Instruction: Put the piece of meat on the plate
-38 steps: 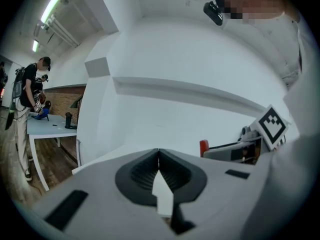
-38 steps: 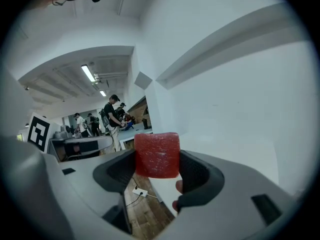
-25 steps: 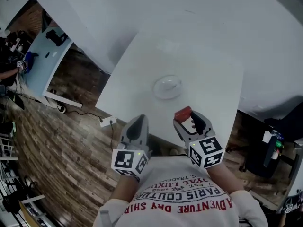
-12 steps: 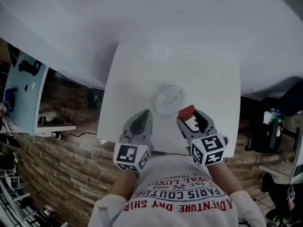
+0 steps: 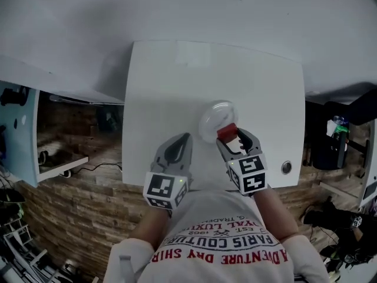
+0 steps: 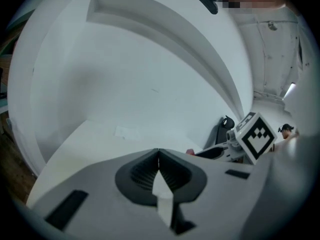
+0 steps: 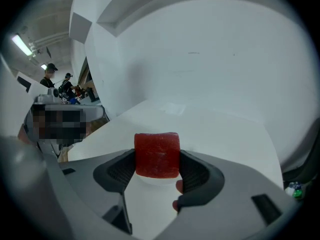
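A red block of meat point(image 7: 157, 154) sits clamped between the two jaws of my right gripper point(image 7: 158, 170). In the head view that gripper point(image 5: 230, 139) holds the meat point(image 5: 227, 132) over the near right rim of a clear round plate point(image 5: 215, 118) on the white table point(image 5: 165, 81). My left gripper point(image 5: 176, 148) hovers above the table to the left of the plate, its jaws pressed together with nothing between them. In the left gripper view its jaws point(image 6: 159, 163) meet tip to tip, and the right gripper's marker cube point(image 6: 257, 136) shows at the right.
A round metal fitting point(image 5: 286, 167) lies in the table's near right corner. White walls rise behind the table. Wooden floor lies to the left with a pale blue table point(image 5: 17, 134). People stand in the far background point(image 7: 50, 74).
The view has swung so the table lies squarely ahead. My right gripper carried the meat forward from short of the plate to the plate's near rim. The left gripper stayed shut beside it.
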Action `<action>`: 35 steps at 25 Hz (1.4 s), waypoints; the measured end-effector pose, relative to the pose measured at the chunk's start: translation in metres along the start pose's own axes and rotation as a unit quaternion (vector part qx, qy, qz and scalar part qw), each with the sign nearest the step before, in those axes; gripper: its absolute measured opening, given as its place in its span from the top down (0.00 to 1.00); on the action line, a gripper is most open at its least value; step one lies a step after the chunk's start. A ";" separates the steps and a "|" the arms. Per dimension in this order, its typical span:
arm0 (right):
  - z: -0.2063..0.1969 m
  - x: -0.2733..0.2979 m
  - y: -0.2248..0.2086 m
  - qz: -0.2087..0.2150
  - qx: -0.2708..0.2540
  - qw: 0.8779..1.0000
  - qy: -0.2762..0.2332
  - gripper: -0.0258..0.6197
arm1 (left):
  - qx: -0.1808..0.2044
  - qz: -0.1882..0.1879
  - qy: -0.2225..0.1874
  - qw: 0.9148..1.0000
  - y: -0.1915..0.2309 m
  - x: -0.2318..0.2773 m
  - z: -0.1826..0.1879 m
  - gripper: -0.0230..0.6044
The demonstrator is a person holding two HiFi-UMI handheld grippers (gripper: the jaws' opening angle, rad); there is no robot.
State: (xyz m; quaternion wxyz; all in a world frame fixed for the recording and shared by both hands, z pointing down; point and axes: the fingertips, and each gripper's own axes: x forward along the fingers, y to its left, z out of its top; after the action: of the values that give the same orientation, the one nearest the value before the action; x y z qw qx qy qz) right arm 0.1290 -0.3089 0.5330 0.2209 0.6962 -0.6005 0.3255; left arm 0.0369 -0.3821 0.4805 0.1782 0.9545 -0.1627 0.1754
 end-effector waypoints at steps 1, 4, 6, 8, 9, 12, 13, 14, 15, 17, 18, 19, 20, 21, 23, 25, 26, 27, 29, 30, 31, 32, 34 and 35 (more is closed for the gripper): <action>-0.004 0.006 0.000 -0.001 -0.002 1.000 0.010 0.53 | -0.003 -0.002 0.005 1.000 0.003 0.002 -0.004 0.95; -0.011 0.026 -0.002 -0.009 -0.015 0.999 0.035 0.53 | -0.011 -0.005 0.018 1.000 0.013 0.007 -0.014 0.95; -0.014 0.039 -0.005 -0.014 -0.027 0.998 0.055 0.53 | -0.018 -0.006 0.025 1.000 0.020 0.009 -0.020 0.95; -0.018 0.052 -0.006 -0.014 -0.034 0.996 0.078 0.53 | -0.023 -0.006 0.031 0.999 0.025 0.011 -0.025 0.95; -0.020 0.057 -0.006 -0.011 -0.034 0.995 0.090 0.53 | -0.025 -0.006 0.033 0.999 0.028 0.012 -0.027 0.95; -0.026 0.069 -0.006 0.000 -0.033 0.993 0.118 0.53 | -0.028 -0.005 0.039 0.999 0.034 0.013 -0.030 0.95; -0.028 0.072 -0.005 0.002 -0.036 0.991 0.125 0.53 | -0.029 -0.004 0.040 0.999 0.036 0.013 -0.031 0.95; -0.029 0.074 -0.005 0.002 -0.040 0.990 0.132 0.53 | -0.031 -0.003 0.040 0.999 0.039 0.013 -0.032 0.95; -0.030 0.077 -0.004 0.002 -0.043 0.990 0.138 0.53 | -0.032 -0.003 0.040 0.999 0.041 0.014 -0.032 0.95; -0.033 0.082 -0.004 -0.001 -0.046 0.988 0.149 0.53 | -0.034 -0.002 0.042 0.999 0.044 0.015 -0.034 0.95; -0.034 0.084 -0.004 -0.003 -0.047 0.987 0.154 0.53 | -0.035 -0.002 0.044 0.998 0.045 0.015 -0.035 0.95; -0.035 0.086 -0.004 -0.004 -0.048 0.986 0.157 0.53 | -0.035 -0.002 0.045 0.998 0.045 0.016 -0.036 0.95; -0.035 0.087 -0.004 -0.006 -0.050 0.986 0.158 0.53 | -0.036 -0.003 0.047 0.998 0.045 0.016 -0.037 0.95; -0.035 0.088 -0.004 -0.008 -0.053 0.986 0.158 0.53 | -0.036 -0.004 0.048 0.998 0.044 0.017 -0.038 0.95; -0.034 0.090 -0.004 -0.009 -0.059 0.986 0.159 0.53 | -0.036 -0.006 0.049 0.998 0.043 0.018 -0.039 0.95; -0.033 0.091 -0.004 -0.007 -0.057 0.986 0.157 0.53 | -0.035 -0.008 0.049 0.998 0.042 0.020 -0.039 0.95; -0.033 0.091 -0.005 -0.005 -0.053 0.986 0.156 0.53 | -0.035 -0.008 0.050 0.998 0.041 0.021 -0.039 0.95; -0.033 0.091 -0.005 -0.004 -0.046 0.987 0.154 0.53 | -0.035 -0.008 0.050 0.998 0.041 0.021 -0.039 0.95; -0.035 0.092 -0.008 0.000 -0.033 0.988 0.151 0.53 | -0.034 -0.009 0.052 0.998 0.040 0.023 -0.039 0.95; -0.036 0.092 -0.009 0.002 -0.027 0.988 0.150 0.53 | -0.033 -0.010 0.052 0.998 0.040 0.023 -0.039 0.95; -0.036 0.092 -0.010 0.005 -0.024 0.989 0.148 0.53 | -0.032 -0.010 0.052 0.998 0.039 0.024 -0.039 0.95; -0.035 0.092 -0.010 0.008 -0.023 0.989 0.144 0.53 | -0.030 -0.011 0.052 0.998 0.039 0.024 -0.038 0.95; -0.030 0.092 -0.009 0.008 -0.023 0.992 0.127 0.53 | -0.027 -0.013 0.051 0.998 0.038 0.024 -0.036 0.95; -0.025 0.091 -0.008 0.007 -0.017 0.993 0.113 0.53 | -0.026 -0.013 0.051 0.998 0.037 0.024 -0.035 0.95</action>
State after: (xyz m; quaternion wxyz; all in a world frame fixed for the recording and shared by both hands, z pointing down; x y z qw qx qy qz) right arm 0.1385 -0.3525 0.6162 0.2967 0.6472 -0.5816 0.3934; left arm 0.0345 -0.4073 0.5310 0.2131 0.9415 -0.1451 0.2172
